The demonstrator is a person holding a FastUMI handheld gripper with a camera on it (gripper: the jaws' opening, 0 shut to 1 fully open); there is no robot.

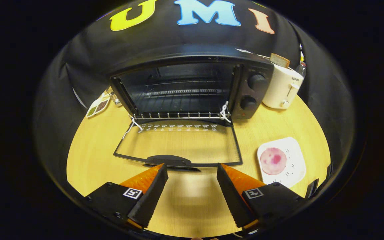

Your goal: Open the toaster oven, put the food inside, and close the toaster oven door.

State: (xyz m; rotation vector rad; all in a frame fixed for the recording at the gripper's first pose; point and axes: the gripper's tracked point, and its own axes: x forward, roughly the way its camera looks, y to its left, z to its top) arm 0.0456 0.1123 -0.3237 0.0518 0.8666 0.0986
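The black toaster oven (192,86) stands at the back of the wooden table with its glass door (178,143) folded down flat toward me. A wire rack (181,115) sits at the mouth of the empty cavity. The door's handle (169,161) lies just ahead of my fingertips. To the right of the door a round pink slice of food (273,161) rests on a white plate (293,166). My gripper (192,170) is open, holding nothing, a little above the table and just short of the door handle.
A white toaster (282,88) with a slice of bread in it stands right of the oven, with a bottle behind it. A small dish of spices (97,106) lies left of the oven. Two knobs (252,91) are on the oven's right panel.
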